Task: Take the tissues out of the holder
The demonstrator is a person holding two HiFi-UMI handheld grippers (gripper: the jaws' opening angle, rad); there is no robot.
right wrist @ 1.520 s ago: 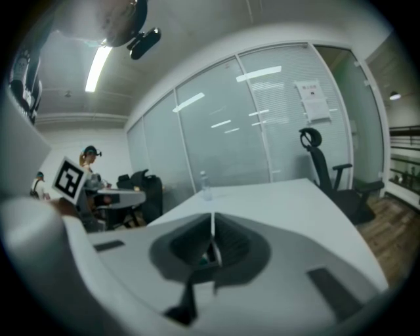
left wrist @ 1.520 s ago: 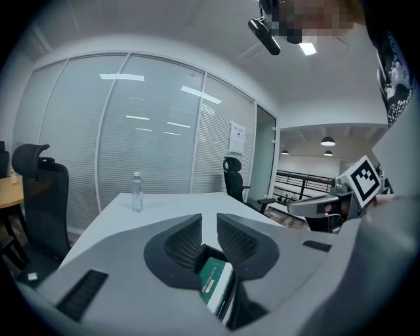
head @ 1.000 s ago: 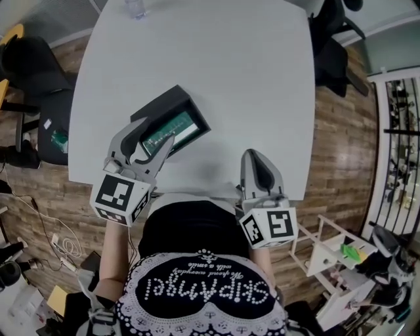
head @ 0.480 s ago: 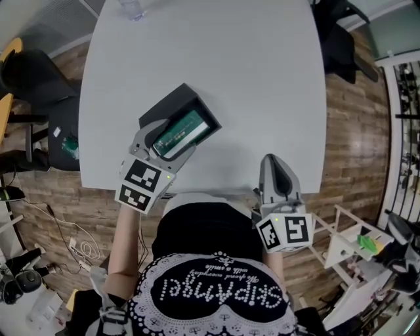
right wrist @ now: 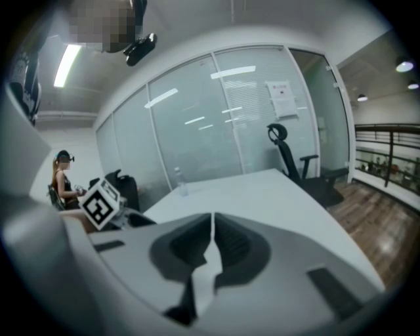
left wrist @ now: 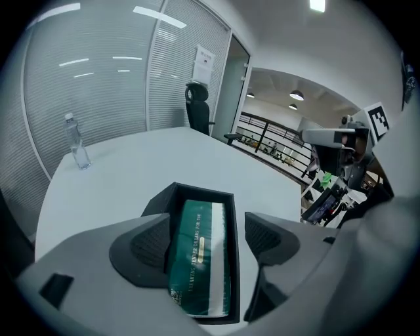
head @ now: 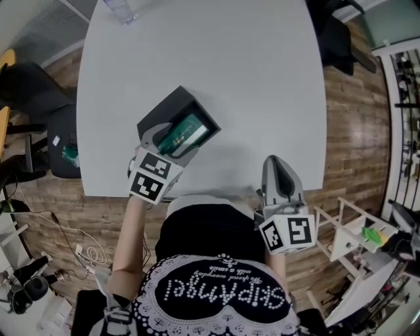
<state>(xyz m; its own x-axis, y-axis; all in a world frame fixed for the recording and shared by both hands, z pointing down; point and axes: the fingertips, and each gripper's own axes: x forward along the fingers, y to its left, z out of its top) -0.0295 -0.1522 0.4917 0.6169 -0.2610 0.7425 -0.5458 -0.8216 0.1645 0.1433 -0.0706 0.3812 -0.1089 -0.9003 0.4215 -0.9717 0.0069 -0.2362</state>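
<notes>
A black open-topped holder (head: 172, 108) (left wrist: 191, 191) lies on the white table (head: 249, 79), close to its near edge. A green and white tissue pack (head: 184, 134) (left wrist: 200, 256) lies inside it. My left gripper (head: 167, 143) (left wrist: 205, 239) points down at the holder's near end. Its jaws have just been opening and stand wide on either side of the pack, with neither pad pressing on it. My right gripper (head: 276, 163) (right wrist: 212, 243) hovers over the table's near edge to the right, shut and empty.
A clear water bottle (head: 118, 8) (left wrist: 77, 147) stands at the far left of the table. Dark office chairs (head: 39, 85) (left wrist: 197, 108) stand around it. White shelving with small items (head: 357, 239) stands on the wooden floor at right. A seated person (right wrist: 62, 178) is in the background.
My left gripper has come down onto the holder and its jaws have spread wider around the tissue pack. The right gripper has hardly moved.
</notes>
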